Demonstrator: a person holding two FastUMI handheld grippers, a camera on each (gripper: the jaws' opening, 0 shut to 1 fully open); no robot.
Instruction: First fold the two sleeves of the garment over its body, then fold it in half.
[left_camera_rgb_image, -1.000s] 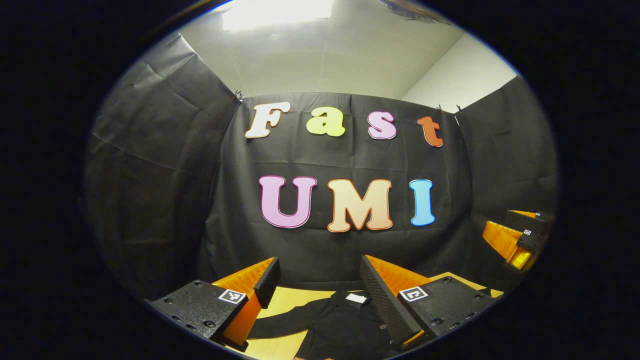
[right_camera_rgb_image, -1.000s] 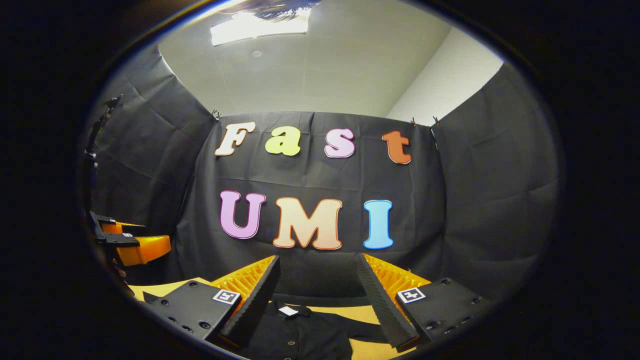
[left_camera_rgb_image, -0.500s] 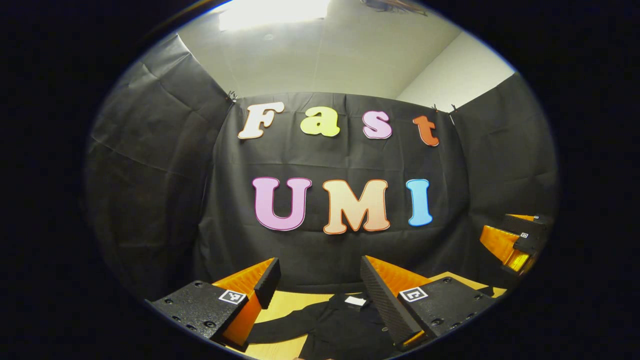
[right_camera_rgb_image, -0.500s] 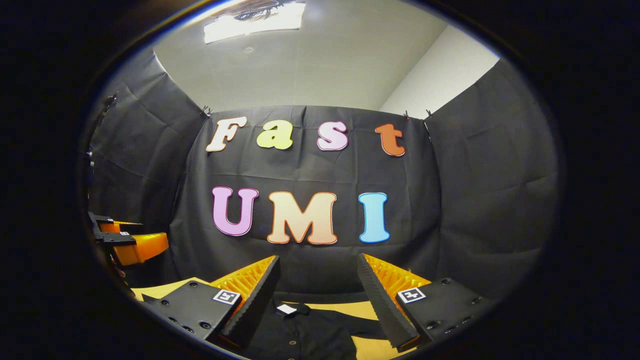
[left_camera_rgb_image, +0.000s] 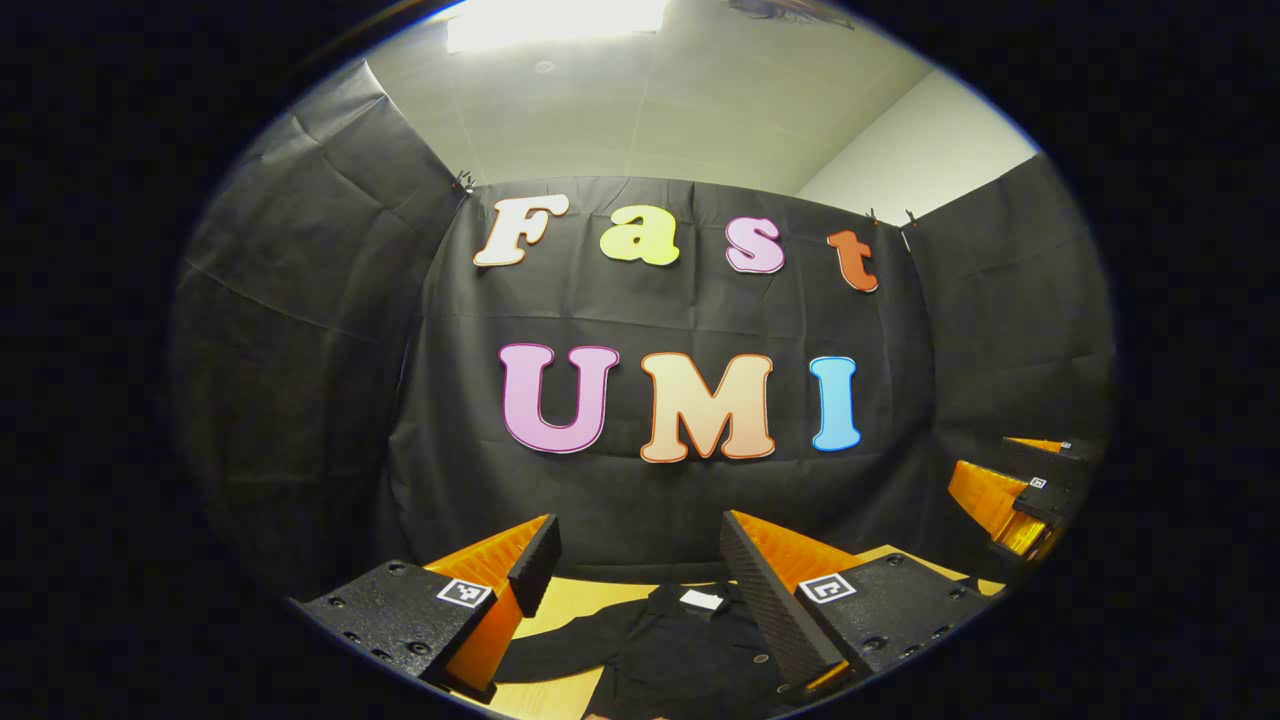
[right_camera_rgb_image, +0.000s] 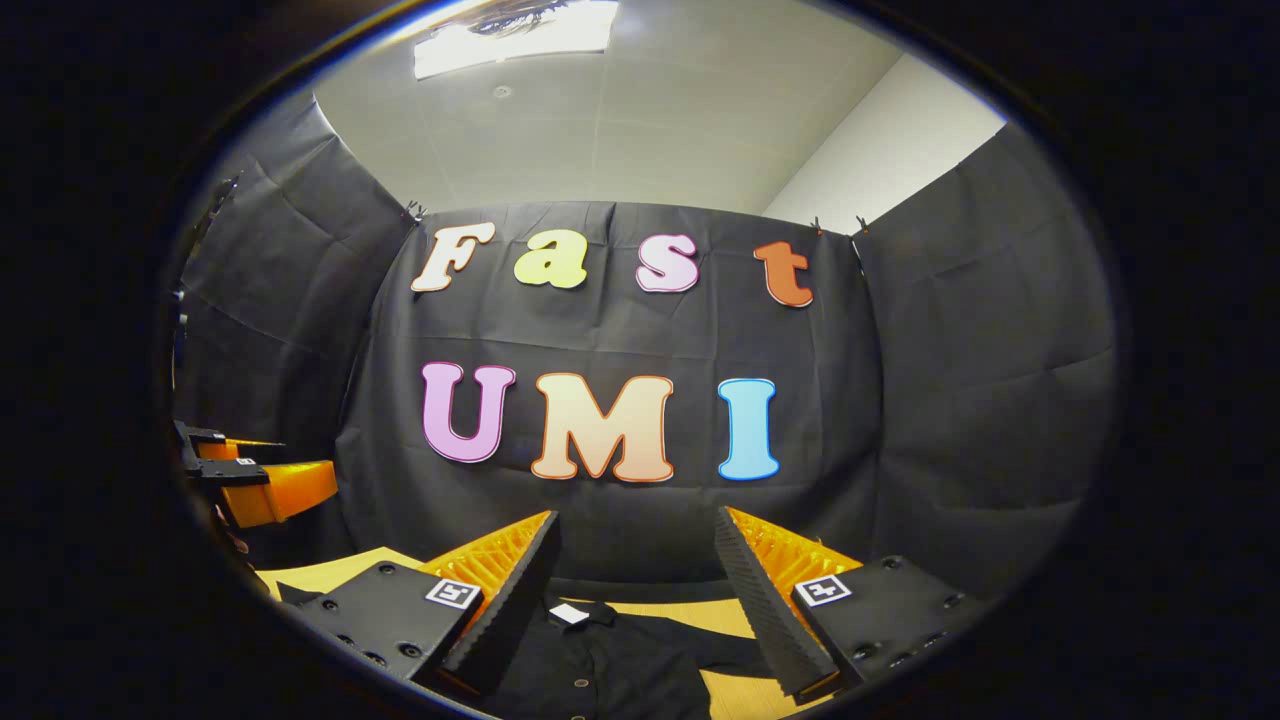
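In the left gripper view, the left gripper (left_camera_rgb_image: 635, 570) is held well above the table with its two fingers spread wide apart and nothing between them. Below and beyond the gap, a black shirt (left_camera_rgb_image: 670, 650) is seen lying flat on the light wooden table (left_camera_rgb_image: 570, 605), collar toward the far side with a white neck label (left_camera_rgb_image: 700, 599) showing. One sleeve (left_camera_rgb_image: 555, 655) is spread out sideways to the left across the tabletop, unfolded. Further off at the right edge, the right gripper (left_camera_rgb_image: 1020, 490) is seen raised above the table.

In the right gripper view, the right gripper (right_camera_rgb_image: 635, 570) is likewise released, its fingers parted and empty, held above the garment. The shirt (right_camera_rgb_image: 600, 670) is seen below, its button front facing up and the neck label (right_camera_rgb_image: 568, 614) at the collar. The other sleeve (right_camera_rgb_image: 725, 655) is laid out to the right over the table (right_camera_rgb_image: 690, 615). At the left edge, the left gripper (right_camera_rgb_image: 255, 485) is seen aloft, clear of the table. Behind everything, the booth wall of black cloth (right_camera_rgb_image: 950, 400) is hung, and above it a pale ceiling with a lit panel (right_camera_rgb_image: 515, 30) is seen.
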